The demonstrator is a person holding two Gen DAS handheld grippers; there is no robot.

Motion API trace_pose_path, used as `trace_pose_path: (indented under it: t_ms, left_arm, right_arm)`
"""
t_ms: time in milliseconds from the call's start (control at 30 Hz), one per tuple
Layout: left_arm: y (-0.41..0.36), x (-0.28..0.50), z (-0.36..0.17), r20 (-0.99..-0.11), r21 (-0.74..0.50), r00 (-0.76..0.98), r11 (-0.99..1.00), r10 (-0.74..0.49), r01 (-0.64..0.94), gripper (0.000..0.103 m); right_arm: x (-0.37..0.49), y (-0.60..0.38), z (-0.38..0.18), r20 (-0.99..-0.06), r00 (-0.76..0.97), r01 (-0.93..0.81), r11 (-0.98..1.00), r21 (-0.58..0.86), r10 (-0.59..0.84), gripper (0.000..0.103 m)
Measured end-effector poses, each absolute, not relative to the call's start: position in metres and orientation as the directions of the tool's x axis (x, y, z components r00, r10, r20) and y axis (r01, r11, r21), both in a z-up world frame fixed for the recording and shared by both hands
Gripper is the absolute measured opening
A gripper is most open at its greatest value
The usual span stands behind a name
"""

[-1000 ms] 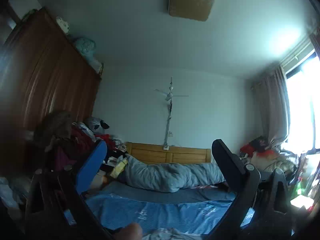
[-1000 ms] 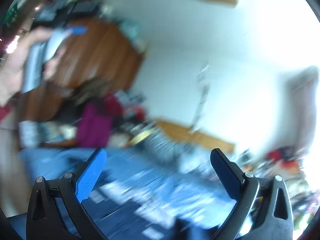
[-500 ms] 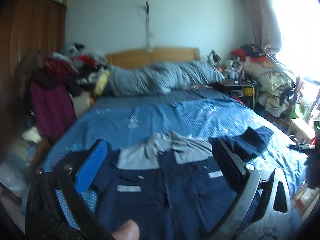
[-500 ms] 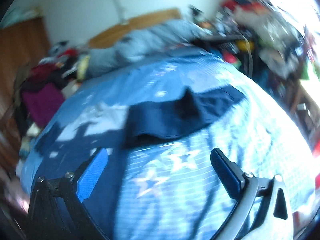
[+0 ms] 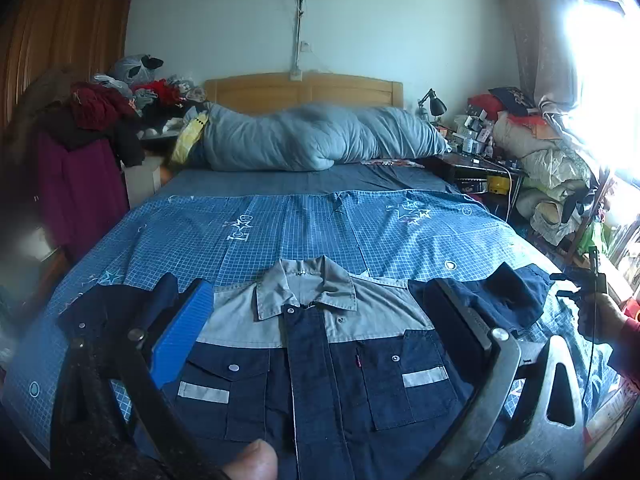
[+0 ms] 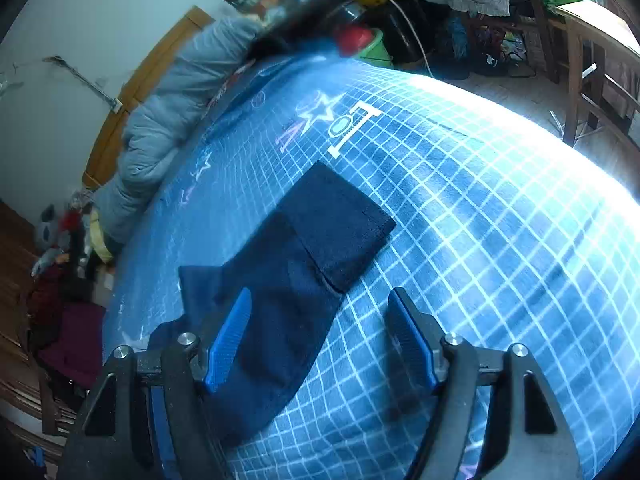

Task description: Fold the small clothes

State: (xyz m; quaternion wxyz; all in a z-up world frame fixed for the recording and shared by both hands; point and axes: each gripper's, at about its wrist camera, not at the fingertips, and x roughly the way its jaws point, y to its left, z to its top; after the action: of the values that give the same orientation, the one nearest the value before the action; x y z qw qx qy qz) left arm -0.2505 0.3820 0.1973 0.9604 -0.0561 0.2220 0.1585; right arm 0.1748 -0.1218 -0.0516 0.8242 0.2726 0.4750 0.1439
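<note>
A navy work shirt with a grey yoke and collar (image 5: 304, 288) lies spread face up on the blue checked bedsheet (image 5: 320, 224), collar towards the headboard. My left gripper (image 5: 318, 286) hovers open over the shirt's chest, one finger on each side of the collar, holding nothing. My right gripper (image 6: 320, 296) points down at the shirt's right sleeve (image 6: 332, 224), which lies flat with its cuff folded over. Its jaws are closing; the sleeve's edge lies below and between the pads (image 6: 228, 340), which do not press on it. A hand in a red sleeve (image 5: 604, 316) shows at the right edge.
A rolled grey quilt (image 5: 320, 140) lies against the wooden headboard (image 5: 304, 92). Piled clothes (image 5: 92, 120) crowd the bed's left side. A cluttered nightstand with a lamp (image 5: 472, 152) and bundles stand on the right. Wooden furniture (image 6: 592, 52) stands beyond the bed's edge.
Both cameras swung down from the ceiling and wall onto the bed. The shirt came into view. The right gripper rolled, came over the sleeve, and its jaws now stand narrower.
</note>
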Motion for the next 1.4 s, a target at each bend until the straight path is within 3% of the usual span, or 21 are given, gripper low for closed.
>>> trace_pose_path:
  t_ms: [200, 233, 267, 300, 333, 467, 600, 733, 767, 833, 867, 967, 1033, 1133, 1233, 1300, 1400]
  left_arm:
    - [0.382, -0.238, 0.198, -0.455, -0.030, 0.847, 0.945, 0.277, -0.325, 0.103]
    - [0.383, -0.237, 0.198, -0.457, -0.028, 0.846, 0.946, 0.275, -0.323, 0.103]
    - [0.384, -0.234, 0.198, -0.463, -0.026, 0.843, 0.947, 0.274, -0.322, 0.103]
    - [0.386, -0.231, 0.198, -0.472, -0.026, 0.839, 0.947, 0.271, -0.321, 0.103]
    - [0.390, -0.230, 0.199, -0.477, -0.027, 0.836, 0.947, 0.270, -0.321, 0.103]
    - [0.409, -0.239, 0.204, -0.465, -0.070, 0.841, 0.936, 0.275, -0.345, 0.103]
    - [0.427, -0.257, 0.210, -0.445, -0.103, 0.848, 0.924, 0.288, -0.368, 0.103]
    - [0.447, -0.286, 0.219, -0.421, -0.107, 0.844, 0.906, 0.333, -0.410, 0.103]
    - [0.454, -0.293, 0.220, -0.423, -0.111, 0.839, 0.899, 0.343, -0.423, 0.103]
    - [0.468, -0.304, 0.219, -0.431, -0.111, 0.824, 0.885, 0.367, -0.452, 0.103]
    - [0.475, -0.310, 0.217, -0.437, -0.110, 0.816, 0.878, 0.379, -0.467, 0.103]
    - [0.496, -0.322, 0.204, -0.466, -0.113, 0.791, 0.860, 0.397, -0.498, 0.103]
    - [0.508, -0.326, 0.192, -0.493, -0.108, 0.769, 0.848, 0.408, -0.519, 0.103]
    - [0.529, -0.337, 0.177, -0.522, -0.153, 0.747, 0.817, 0.412, -0.557, 0.103]
    - [0.550, -0.349, 0.167, -0.536, -0.221, 0.735, 0.772, 0.415, -0.596, 0.103]
    - [0.556, -0.355, 0.163, -0.540, -0.248, 0.733, 0.755, 0.413, -0.608, 0.103]
    - [0.557, -0.358, 0.159, -0.541, -0.251, 0.732, 0.751, 0.415, -0.611, 0.103]
  right_arm:
    - [0.203, -0.095, -0.060, -0.711, 0.519, -0.022, 0.839, 0.543, 0.474, 0.077]
    - [0.206, -0.090, -0.061, -0.708, 0.523, -0.032, 0.841, 0.539, 0.474, 0.070]
    - [0.206, -0.085, -0.061, -0.704, 0.516, -0.044, 0.836, 0.547, 0.488, 0.038]
    - [0.209, -0.079, -0.059, -0.694, 0.494, -0.050, 0.814, 0.578, 0.523, 0.017]
    - [0.205, -0.070, -0.047, -0.669, 0.500, -0.069, 0.796, 0.602, 0.549, 0.015]
    - [0.167, 0.010, 0.060, -0.486, 0.546, -0.334, 0.709, 0.621, 0.682, 0.015]
    - [0.118, 0.143, 0.158, -0.314, 0.459, -0.566, 0.546, 0.618, 0.831, 0.015]
    - [0.057, 0.308, 0.190, -0.260, 0.285, -0.724, 0.385, 0.572, 0.923, 0.029]
    - [0.043, 0.344, 0.183, -0.268, 0.231, -0.747, 0.347, 0.566, 0.935, 0.045]
    - [0.017, 0.407, 0.161, -0.364, 0.172, -0.781, 0.352, 0.516, 0.915, 0.053]
    - [0.005, 0.422, 0.147, -0.400, 0.167, -0.776, 0.370, 0.510, 0.901, 0.053]
    - [-0.014, 0.417, 0.114, -0.396, 0.094, -0.729, 0.334, 0.598, 0.914, 0.053]
    - [-0.025, 0.391, 0.095, -0.422, 0.120, -0.732, 0.367, 0.574, 0.898, 0.053]
    - [-0.020, 0.329, 0.061, -0.503, 0.216, -0.680, 0.498, 0.538, 0.837, 0.053]
    - [-0.009, 0.262, 0.023, -0.642, 0.363, -0.571, 0.706, 0.419, 0.675, 0.053]
    - [0.005, 0.224, -0.003, -0.701, 0.354, -0.477, 0.764, 0.434, 0.619, 0.053]
    - [0.003, 0.190, -0.012, -0.703, 0.302, -0.435, 0.749, 0.500, 0.644, 0.053]
